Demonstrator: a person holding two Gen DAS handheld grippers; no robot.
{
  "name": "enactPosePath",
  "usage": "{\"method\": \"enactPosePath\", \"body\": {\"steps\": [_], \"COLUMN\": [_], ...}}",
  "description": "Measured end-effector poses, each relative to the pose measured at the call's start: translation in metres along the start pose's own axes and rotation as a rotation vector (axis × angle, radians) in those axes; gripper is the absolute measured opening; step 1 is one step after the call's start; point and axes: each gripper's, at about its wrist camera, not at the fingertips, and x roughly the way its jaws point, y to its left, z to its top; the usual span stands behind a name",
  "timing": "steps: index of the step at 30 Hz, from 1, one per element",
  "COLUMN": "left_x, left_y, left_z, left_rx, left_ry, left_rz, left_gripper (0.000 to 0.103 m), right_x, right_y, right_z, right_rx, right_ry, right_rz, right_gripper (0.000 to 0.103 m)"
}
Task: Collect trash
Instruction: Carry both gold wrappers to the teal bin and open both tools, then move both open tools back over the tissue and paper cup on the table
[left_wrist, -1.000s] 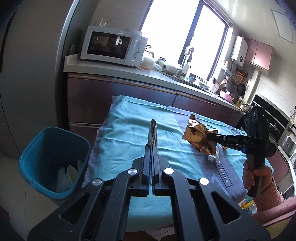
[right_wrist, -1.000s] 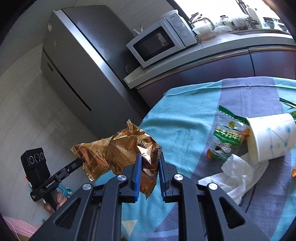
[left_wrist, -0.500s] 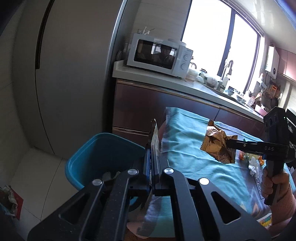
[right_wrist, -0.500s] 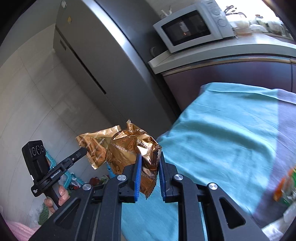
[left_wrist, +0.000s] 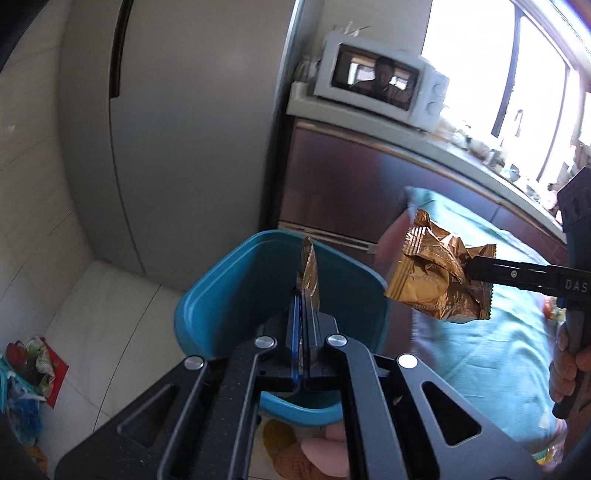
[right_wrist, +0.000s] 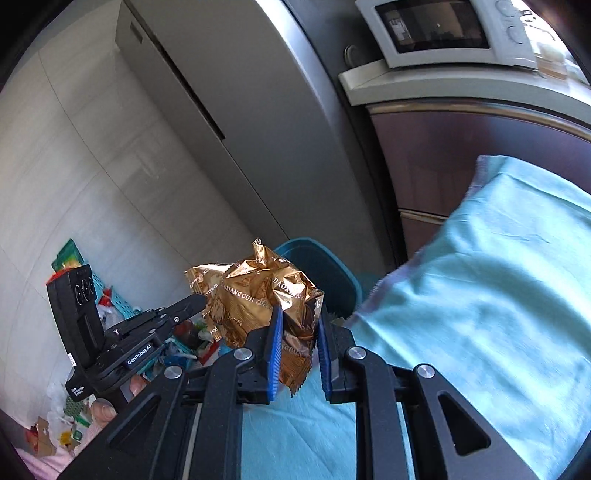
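Note:
My left gripper (left_wrist: 304, 295) is shut on a thin gold foil wrapper (left_wrist: 309, 271), seen edge-on, right above the mouth of the teal trash bin (left_wrist: 221, 306). To its right, my right gripper (left_wrist: 471, 268) holds a crumpled gold snack wrapper (left_wrist: 436, 284) in the air near the bin's right rim. In the right wrist view, the blue pads of my right gripper (right_wrist: 297, 319) pinch that crumpled wrapper (right_wrist: 258, 291), with the bin (right_wrist: 321, 258) partly hidden behind it. My left gripper (right_wrist: 197, 301) shows at the left with its flat wrapper (right_wrist: 199, 277).
The table under a teal cloth (right_wrist: 480, 295) ends just right of the bin. A grey fridge (left_wrist: 184, 129) and a dark cabinet with a microwave (left_wrist: 380, 85) stand behind. Bags and clutter (left_wrist: 26, 365) lie on the floor at the left.
Both grippers have swung left off the table with their wrappers. The bin now sits directly under the left gripper, and the crumpled wrapper hangs at the table's edge beside it.

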Motion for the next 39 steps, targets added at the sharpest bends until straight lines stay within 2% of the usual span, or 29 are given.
{"method": "enactPosePath", "body": {"steps": [10,16,21,27,30,33,35,39], "left_x": [0.035,0.053,0.060,0.056,0.047,0.035,0.026,0.009], "left_y": [0.025,0.029,0.028,0.019,0.010,-0.004,-0.016,-0.052], "left_z": [-0.008,-0.010,-0.016,-0.020,-0.021,-0.022,-0.024,-0.026], "left_rx": [-0.067,-0.080,-0.097,-0.092,-0.078,-0.057,-0.038,0.025], "left_ry": [0.052,0.075,0.083,0.075,0.059,0.037,0.018,-0.010], "left_rz": [0.057,0.084,0.092,0.086,0.068,0.025,-0.005,-0.108], "left_gripper": [0.002,0.003,0.007,0.015,0.026,0.034,0.049,0.053], "right_x": [0.061,0.084,0.086,0.075,0.062,0.037,0.017,-0.029], "right_y": [0.017,0.021,0.026,0.028,0.022,0.018,0.014,0.006], "right_z": [0.007,0.003,0.003,-0.006,-0.010,-0.016,-0.021,-0.032], "right_rx": [-0.018,-0.022,-0.045,-0.052,-0.041,-0.041,-0.047,-0.057], "right_ry": [0.117,0.178,0.197,0.174,0.150,0.107,0.072,-0.013], "right_rz": [-0.049,-0.082,-0.088,-0.075,-0.056,-0.043,-0.042,-0.062], "right_gripper": [0.017,0.023,0.032,0.032,0.032,0.033,0.033,0.038]}}
